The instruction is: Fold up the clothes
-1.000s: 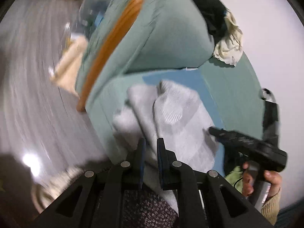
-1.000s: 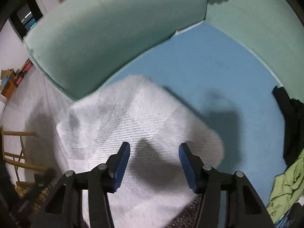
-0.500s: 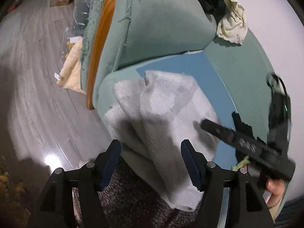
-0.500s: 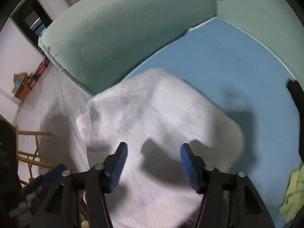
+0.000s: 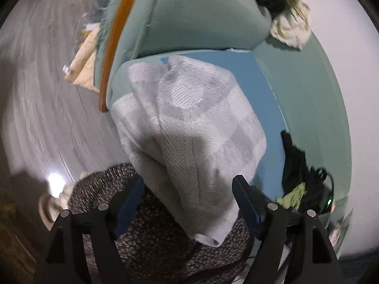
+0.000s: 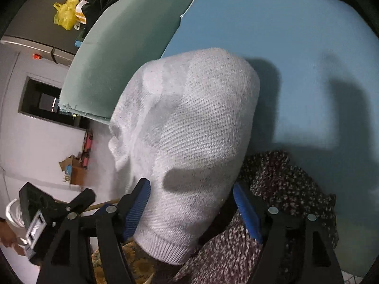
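Since a second ago my left hand-held gripper (image 5: 188,200) releases the white knit sweater (image 5: 189,123); both grippers, right (image 6: 191,204) included, gape wide.

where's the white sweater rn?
The white sweater lies bunched on the blue seat cushion at its front edge, overlapping a speckled garment; it fills the centre of both wrist views.

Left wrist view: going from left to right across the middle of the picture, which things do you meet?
Grey wooden floor → orange wooden sofa trim → white knitted sweater → blue seat cushion → pale green sofa backrest → white wall.
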A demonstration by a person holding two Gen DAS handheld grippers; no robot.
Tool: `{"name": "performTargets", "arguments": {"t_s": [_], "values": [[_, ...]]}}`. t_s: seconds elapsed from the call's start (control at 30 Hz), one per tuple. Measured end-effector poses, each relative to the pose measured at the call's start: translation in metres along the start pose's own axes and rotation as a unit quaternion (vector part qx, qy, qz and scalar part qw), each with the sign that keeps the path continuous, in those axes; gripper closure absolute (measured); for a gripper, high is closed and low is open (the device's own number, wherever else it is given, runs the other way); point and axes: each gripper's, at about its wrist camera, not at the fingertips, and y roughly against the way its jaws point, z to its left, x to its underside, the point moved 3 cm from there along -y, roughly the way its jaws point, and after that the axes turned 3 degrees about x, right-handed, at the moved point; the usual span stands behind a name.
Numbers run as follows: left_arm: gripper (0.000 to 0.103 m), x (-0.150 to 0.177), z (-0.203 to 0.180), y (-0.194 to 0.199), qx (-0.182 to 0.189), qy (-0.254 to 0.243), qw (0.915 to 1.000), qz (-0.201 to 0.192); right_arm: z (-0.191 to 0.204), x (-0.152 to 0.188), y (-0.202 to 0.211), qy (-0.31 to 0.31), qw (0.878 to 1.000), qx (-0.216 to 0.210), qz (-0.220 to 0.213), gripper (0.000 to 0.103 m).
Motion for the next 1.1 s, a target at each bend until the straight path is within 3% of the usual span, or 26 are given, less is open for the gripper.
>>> {"name": "performTargets", "arguments": {"t_s": [0.13, 0.27, 0.43, 0.53, 0.63, 0.7, 0.77, 0.93, 1.1], "values": [[0.023, 0.001, 0.01, -0.002, 0.025, 0.049, 0.9984, -0.008, 0.007, -0.005, -0.012, 0.004, 1.0, 0.008, -0.015, 0.019], [0.02, 0.0, 0.016, -0.006, 0.04, 0.066, 0.997, -0.008, 0.013, -0.008, -0.027, 0.008, 1.0, 0.023, -0.015, 0.014], [0.019, -0.003, 0.026, -0.009, 0.039, 0.081, 0.9959, -0.007, 0.02, -0.001, -0.024, 0.013, 0.999, 0.038, -0.013, 0.016], [0.019, -0.004, 0.037, -0.013, 0.041, 0.102, 0.994, 0.003, 0.028, 0.013, -0.015, 0.004, 1.0, 0.011, 0.009, 0.016], [0.019, -0.003, 0.048, -0.018, 0.053, 0.125, 0.9905, 0.019, 0.034, 0.033, -0.01, -0.042, 0.996, -0.068, 0.043, 0.015], [0.019, -0.001, 0.055, -0.022, 0.069, 0.142, 0.9871, 0.029, 0.034, 0.043, -0.01, -0.073, 0.993, -0.085, 0.042, 0.014], [0.019, 0.002, 0.058, -0.025, 0.078, 0.15, 0.9851, 0.031, 0.031, 0.047, -0.016, -0.089, 0.992, -0.08, 0.045, 0.014], [0.019, 0.002, 0.056, -0.022, 0.066, 0.123, 0.9901, 0.014, 0.03, 0.046, -0.036, -0.099, 0.993, -0.03, 0.056, 0.014], [0.021, -0.002, 0.064, -0.022, 0.055, 0.135, 0.9892, 0.012, 0.044, 0.049, -0.052, -0.075, 0.994, -0.026, 0.07, 0.015]]}}
